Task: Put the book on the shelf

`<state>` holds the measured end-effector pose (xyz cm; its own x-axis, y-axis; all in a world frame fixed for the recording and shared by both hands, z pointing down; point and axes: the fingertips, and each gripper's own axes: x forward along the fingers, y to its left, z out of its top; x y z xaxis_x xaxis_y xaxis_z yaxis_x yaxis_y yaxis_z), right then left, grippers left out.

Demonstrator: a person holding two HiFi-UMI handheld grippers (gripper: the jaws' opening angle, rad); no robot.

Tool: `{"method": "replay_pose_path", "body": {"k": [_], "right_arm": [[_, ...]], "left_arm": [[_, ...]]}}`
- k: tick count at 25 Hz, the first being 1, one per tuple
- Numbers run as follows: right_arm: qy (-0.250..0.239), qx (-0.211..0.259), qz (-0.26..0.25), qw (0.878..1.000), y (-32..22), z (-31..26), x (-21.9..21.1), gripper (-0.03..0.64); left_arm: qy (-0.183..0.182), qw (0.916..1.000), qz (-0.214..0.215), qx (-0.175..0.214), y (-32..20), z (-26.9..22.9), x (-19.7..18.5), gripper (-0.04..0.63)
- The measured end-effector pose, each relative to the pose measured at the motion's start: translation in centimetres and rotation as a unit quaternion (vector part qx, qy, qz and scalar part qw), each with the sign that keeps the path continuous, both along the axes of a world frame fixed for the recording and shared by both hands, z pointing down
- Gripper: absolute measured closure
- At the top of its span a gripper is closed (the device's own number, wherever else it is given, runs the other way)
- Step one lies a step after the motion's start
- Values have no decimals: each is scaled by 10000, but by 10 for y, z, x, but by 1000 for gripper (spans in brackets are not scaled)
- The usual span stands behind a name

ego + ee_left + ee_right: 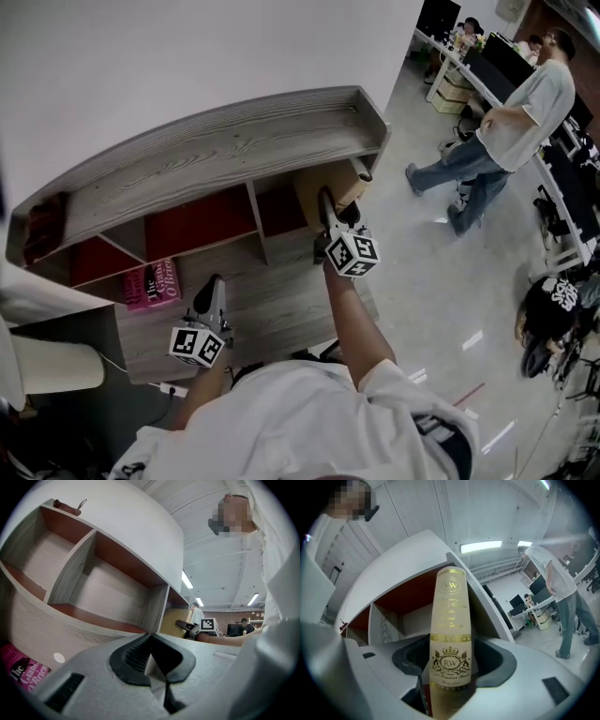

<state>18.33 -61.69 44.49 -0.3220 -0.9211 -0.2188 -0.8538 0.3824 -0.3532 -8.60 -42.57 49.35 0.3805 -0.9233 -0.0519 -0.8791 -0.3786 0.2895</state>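
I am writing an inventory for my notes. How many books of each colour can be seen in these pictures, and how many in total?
pink book: 1
cream book: 1
Total: 2

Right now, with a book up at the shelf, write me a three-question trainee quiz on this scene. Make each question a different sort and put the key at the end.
1. True or false: the pink book lies flat on the desk, outside the shelf.
2. What stands between the jaws of the right gripper?
A) a cream book with gold print
B) a cup
C) nothing
3. Name the gripper that has nothing between its jaws.

Key: 1 true; 2 A; 3 the left gripper.
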Motion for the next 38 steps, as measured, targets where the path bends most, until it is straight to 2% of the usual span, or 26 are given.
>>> {"method": "replay_pose_path", "body": {"k": [7, 17, 22, 29, 34, 38], "right_arm": [[105, -87, -97, 9999, 24, -4, 4, 374], [246, -167, 259, 9992, 88, -13, 13, 376], [443, -44, 533, 9976, 131, -26, 8, 442], [771, 285, 885, 9927, 205, -47, -15, 540], [1136, 414, 1141, 9861, 259, -54, -35, 572], [1379, 440, 1295, 9810, 292, -55, -42, 585]], "left_arm": [[160, 9998, 135, 31, 8, -3, 0, 580], [318, 9975, 585, 239, 21, -18, -14, 580], [362, 9947, 914, 300, 33, -24, -23, 580], [-68, 9804, 1865, 631, 60, -36, -15, 580], [-119, 9708, 2280, 736, 81, -42, -14, 580], [-96, 9663, 2458, 754, 94, -42, -12, 580]]}}
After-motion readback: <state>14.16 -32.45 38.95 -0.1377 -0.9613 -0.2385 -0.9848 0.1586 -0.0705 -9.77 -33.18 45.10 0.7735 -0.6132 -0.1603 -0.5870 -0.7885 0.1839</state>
